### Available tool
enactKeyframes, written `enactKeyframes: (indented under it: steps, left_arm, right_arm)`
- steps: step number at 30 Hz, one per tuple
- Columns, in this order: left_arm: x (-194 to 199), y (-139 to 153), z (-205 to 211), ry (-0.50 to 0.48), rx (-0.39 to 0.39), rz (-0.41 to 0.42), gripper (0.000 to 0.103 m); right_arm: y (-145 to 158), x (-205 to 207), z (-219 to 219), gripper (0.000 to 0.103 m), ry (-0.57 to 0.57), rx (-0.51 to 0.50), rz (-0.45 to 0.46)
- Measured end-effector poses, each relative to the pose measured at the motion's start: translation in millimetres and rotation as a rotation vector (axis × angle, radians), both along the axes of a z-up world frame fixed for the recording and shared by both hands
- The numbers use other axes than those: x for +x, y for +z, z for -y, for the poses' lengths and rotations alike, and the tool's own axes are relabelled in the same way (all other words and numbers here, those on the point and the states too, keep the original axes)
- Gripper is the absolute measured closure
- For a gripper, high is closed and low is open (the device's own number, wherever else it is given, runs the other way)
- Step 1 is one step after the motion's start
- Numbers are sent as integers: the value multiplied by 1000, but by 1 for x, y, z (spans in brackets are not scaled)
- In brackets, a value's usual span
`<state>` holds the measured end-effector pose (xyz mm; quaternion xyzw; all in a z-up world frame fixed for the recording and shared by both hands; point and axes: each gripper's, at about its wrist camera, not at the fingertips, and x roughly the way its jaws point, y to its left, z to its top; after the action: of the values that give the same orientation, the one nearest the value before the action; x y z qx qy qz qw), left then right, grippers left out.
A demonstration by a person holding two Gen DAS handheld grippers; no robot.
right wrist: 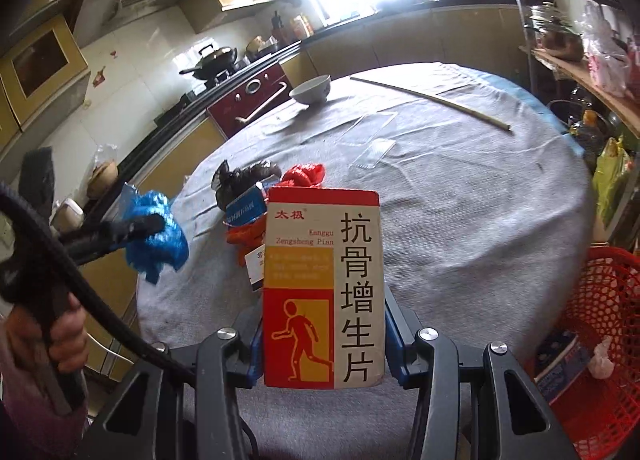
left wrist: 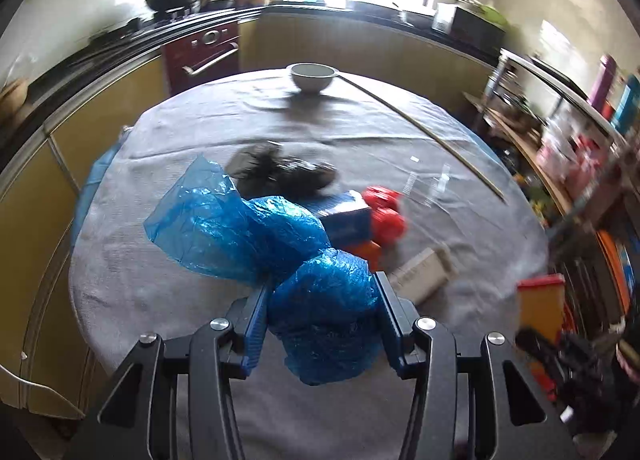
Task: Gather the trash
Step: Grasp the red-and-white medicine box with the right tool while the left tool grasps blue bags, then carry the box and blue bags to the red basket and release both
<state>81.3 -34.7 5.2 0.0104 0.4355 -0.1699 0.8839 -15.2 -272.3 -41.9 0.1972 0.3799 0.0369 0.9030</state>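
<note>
My left gripper (left wrist: 322, 288) is shut on a crumpled blue plastic bag (left wrist: 320, 300) and holds it above the grey-clothed round table (left wrist: 160, 300); the bag also shows in the right wrist view (right wrist: 154, 236). My right gripper (right wrist: 322, 300) is shut on a red, yellow and white medicine box (right wrist: 324, 288), held upright above the table's near edge. On the table lie a black plastic bag (left wrist: 280, 172), a blue box (left wrist: 346, 216), red plastic (left wrist: 382, 212), an orange packet (left wrist: 366, 250) and a white box (left wrist: 420, 270).
A red mesh basket (right wrist: 600, 340) with some trash inside stands at the right beside the table. A white bowl (left wrist: 311, 76) and a long thin stick (left wrist: 420, 128) lie at the far side. Clear plastic packaging (right wrist: 372, 140) lies mid-table. Kitchen counters and shelves surround the table.
</note>
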Motion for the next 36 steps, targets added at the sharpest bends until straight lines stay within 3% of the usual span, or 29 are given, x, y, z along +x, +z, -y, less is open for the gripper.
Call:
enactKeyframes:
  steps: [15,25,36]
  left_arm:
    - [-70,15,63,-150,115,119,52]
    - [-92,23,81,-176,179,193,52]
    - [-103,27,92,-186,196,206,52]
  right_arm:
    - [17,-47,29,53,-81,22,56]
    - [27,-57,36,53,-96,41,86]
    - [32,-69,43,53,-115,54,102]
